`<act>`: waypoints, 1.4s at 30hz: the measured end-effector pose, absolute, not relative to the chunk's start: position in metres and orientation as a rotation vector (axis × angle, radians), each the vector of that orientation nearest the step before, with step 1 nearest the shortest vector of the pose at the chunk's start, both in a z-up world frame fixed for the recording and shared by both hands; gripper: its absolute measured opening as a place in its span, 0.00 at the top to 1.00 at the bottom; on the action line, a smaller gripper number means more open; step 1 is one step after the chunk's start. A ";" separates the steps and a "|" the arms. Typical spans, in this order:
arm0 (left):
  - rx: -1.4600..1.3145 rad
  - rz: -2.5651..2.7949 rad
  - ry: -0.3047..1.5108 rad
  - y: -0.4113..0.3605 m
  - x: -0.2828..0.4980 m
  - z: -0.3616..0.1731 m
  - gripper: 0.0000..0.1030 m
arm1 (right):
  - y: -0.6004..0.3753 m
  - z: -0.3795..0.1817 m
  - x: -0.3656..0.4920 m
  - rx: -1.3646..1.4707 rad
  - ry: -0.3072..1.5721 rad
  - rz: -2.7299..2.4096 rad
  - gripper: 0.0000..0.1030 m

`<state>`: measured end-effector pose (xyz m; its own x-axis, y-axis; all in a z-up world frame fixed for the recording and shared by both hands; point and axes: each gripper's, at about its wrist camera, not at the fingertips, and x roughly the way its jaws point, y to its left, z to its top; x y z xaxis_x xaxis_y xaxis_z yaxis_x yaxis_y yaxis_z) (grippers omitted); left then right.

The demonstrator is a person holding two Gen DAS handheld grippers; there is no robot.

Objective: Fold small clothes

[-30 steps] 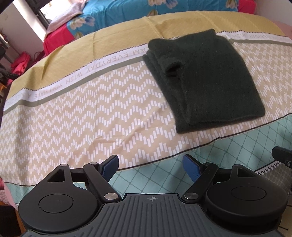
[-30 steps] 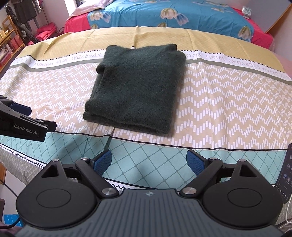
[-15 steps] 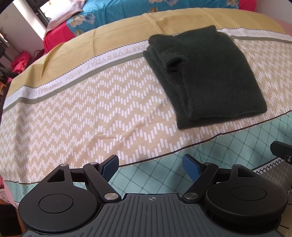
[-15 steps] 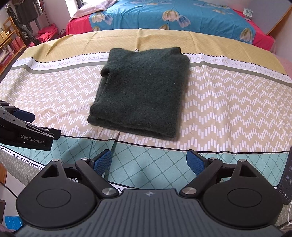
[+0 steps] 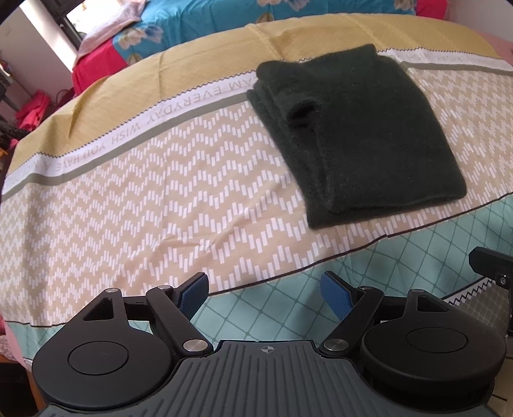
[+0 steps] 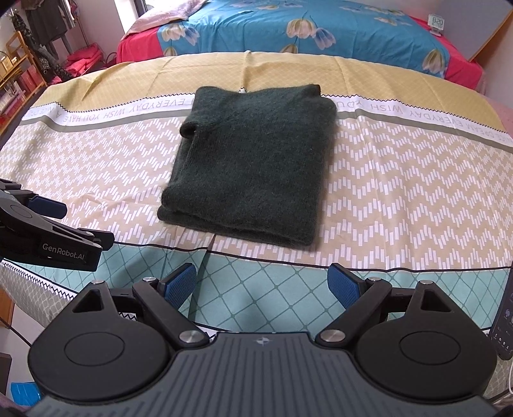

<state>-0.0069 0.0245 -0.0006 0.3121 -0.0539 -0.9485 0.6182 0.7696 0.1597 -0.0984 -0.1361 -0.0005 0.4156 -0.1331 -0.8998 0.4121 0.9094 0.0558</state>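
Note:
A dark green knit garment lies folded into a neat rectangle on the patterned sheet; it also shows in the right wrist view. My left gripper is open and empty, held back over the teal front band, well short of the garment. My right gripper is open and empty, also over the teal band near the front edge. The left gripper shows at the left edge of the right wrist view.
The sheet covers a table with its front edge just below both grippers. A bed with a blue floral cover stands behind. A phone hangs at the right edge. Shelves and red clothes stand at far left.
Both grippers have drawn back from the garment and risen slightly; the garment sits farther away in both views. Jaws stay open. The garment has not moved.

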 end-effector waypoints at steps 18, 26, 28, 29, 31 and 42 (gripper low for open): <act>0.561 -0.474 1.186 0.027 -0.004 -0.002 0.00 | -0.135 -0.005 -0.092 0.278 1.113 -0.333 0.12; 0.556 -0.478 1.196 0.026 -0.006 -0.004 0.00 | -0.134 -0.005 -0.092 0.278 1.117 -0.317 0.12; 0.555 -0.480 1.201 0.026 -0.006 -0.005 0.00 | -0.134 -0.006 -0.091 0.280 1.117 -0.317 0.12; 0.555 -0.481 1.202 0.025 -0.007 -0.005 0.00 | -0.134 -0.006 -0.091 0.280 1.118 -0.316 0.12; 0.554 -0.484 1.205 0.025 -0.007 -0.006 0.00 | -0.134 -0.006 -0.091 0.282 1.120 -0.314 0.12; 0.556 -0.489 1.203 0.023 -0.008 -0.004 0.00 | -0.132 -0.006 -0.089 0.281 1.123 -0.299 0.12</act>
<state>-0.0080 0.0230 -0.0044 0.2885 -0.0593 -0.9556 0.6241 0.7685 0.1407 -0.0886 -0.1325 -0.0063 0.4015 -0.0930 -0.9111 0.3725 0.9254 0.0697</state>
